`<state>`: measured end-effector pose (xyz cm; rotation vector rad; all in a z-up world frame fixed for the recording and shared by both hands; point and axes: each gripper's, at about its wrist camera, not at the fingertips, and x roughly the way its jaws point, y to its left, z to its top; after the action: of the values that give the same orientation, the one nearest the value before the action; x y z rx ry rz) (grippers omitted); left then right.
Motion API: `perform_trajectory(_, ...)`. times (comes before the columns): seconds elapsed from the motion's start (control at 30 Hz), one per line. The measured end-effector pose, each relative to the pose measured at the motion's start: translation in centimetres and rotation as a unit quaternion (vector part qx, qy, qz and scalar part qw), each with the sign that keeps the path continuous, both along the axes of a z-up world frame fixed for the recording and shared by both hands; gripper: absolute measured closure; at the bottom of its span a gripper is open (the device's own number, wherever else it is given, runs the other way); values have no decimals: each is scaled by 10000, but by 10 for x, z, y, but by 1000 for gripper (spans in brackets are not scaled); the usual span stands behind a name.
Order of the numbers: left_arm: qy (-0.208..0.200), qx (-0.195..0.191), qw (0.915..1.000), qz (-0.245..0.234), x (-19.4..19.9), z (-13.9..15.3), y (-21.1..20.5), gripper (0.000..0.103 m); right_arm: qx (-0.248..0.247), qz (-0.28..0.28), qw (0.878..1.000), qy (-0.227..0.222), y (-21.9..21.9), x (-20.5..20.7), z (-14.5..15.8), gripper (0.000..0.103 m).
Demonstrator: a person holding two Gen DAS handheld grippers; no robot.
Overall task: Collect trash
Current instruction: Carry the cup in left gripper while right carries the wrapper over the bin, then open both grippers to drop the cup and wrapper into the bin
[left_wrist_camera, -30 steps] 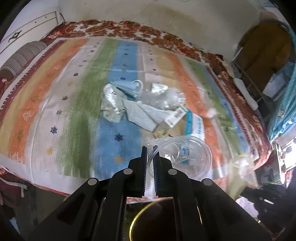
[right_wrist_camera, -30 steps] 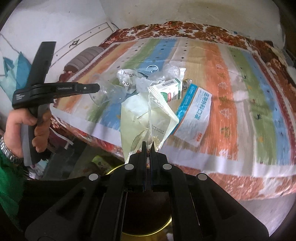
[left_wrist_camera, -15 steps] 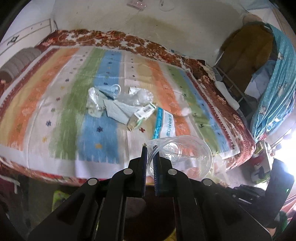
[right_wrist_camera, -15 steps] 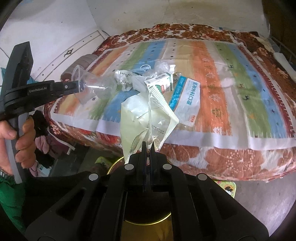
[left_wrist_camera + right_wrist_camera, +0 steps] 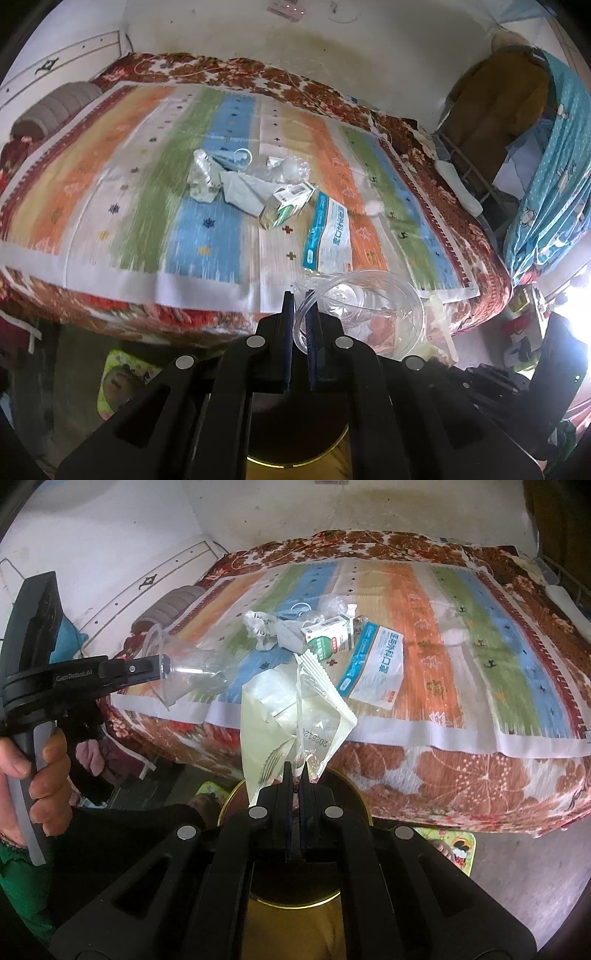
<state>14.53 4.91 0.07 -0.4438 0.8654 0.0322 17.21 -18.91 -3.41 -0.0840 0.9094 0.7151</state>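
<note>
- Left gripper (image 5: 299, 295) is clenched on the rim of a clear plastic cup (image 5: 369, 314), off the bed's near edge
- Right gripper (image 5: 294, 770) pinches a pale plastic bag (image 5: 291, 716) above a gold-rimmed bin (image 5: 343, 779)
- More trash (image 5: 255, 181) lies mid-bed on the striped blanket (image 5: 110, 184)
</note>
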Motion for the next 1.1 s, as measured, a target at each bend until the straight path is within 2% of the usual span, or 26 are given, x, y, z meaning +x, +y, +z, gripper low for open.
perform_trajectory(0.17, 84, -162, 9998, 100, -12, -7, 2, 97, -110, -7, 9999, 10, 0, -12, -7, 101)
perform_trajectory(0.27, 214, -14, 9995, 233, -19, -12, -2, 97, -180, 26, 9998, 18, 2, -18, -11, 101)
perform_trajectory(0.5, 780, -118, 9961, 396, -24, -38, -8, 97, -416, 95, 9990, 149, 8, -33, -30, 101)
perform_trajectory(0.8, 1480, 25, 9878, 490, -20, -72, -18, 97, -768, 41, 9934, 845, 17, -34, -66, 101)
perform_trajectory(0.97, 1820, -175, 9811, 641, -16, -91, -14, 97, -908, -108, 9882, 1226, 16, -27, -85, 101)
perform_trajectory(1.03, 1881, -228, 9797, 652, -15, -94, -14, 97, -950, -163, 9866, 1313, 16, -24, -89, 98)
perform_trajectory(1.07, 1905, -249, 9791, 659, -15, -95, -14, 94, -929, -181, 9863, 1353, 16, -23, -90, 96)
perform_trajectory(1.1, 1913, -295, 9789, 651, -15, -96, -13, 83, -923, -194, 9859, 1381, 15, -22, -91, 92)
